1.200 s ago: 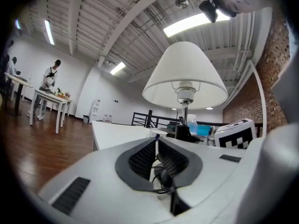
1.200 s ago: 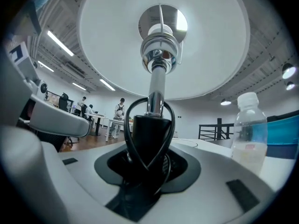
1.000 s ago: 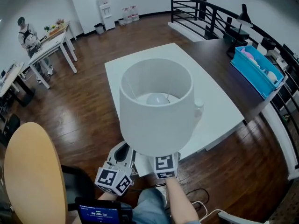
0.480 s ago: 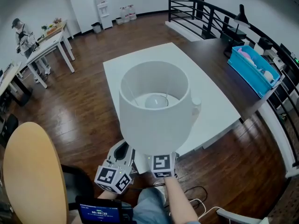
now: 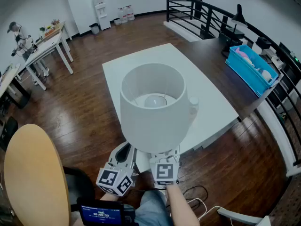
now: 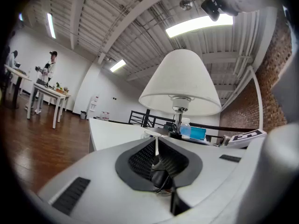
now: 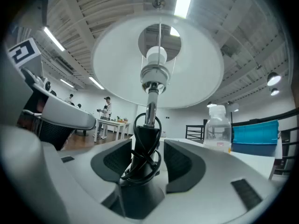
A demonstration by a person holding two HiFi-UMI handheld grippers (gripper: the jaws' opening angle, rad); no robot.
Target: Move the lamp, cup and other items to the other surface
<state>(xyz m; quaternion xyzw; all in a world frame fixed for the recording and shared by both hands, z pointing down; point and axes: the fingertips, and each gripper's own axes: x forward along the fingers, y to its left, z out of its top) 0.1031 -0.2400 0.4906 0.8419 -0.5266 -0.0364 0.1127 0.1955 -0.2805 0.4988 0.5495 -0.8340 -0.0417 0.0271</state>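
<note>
The left claw [image 6: 156, 160] has its pads pressed nearly together on a dark lump [image 6: 161, 176] deep between them, perhaps the lamp's plug, though the close view leaves that unsure. Beside it, the right claw [image 7: 145, 164] has just been opening: its pads are spread to either side of the lamp's black stem [image 7: 142, 148], which has a cord [image 7: 148, 125] wound round it, with a gap showing at the right pad. The lamp [image 5: 153, 107] is upright at the near edge of the white counter [image 5: 211, 107], its shade over both claws. A clear bottle [image 7: 217, 125] stands on the counter just behind the lamp. Farther right, a blue bin [image 5: 249, 67] sits on a dark counter [image 5: 211, 51]. A person [image 5: 16, 32] stands far off at the left.
</note>
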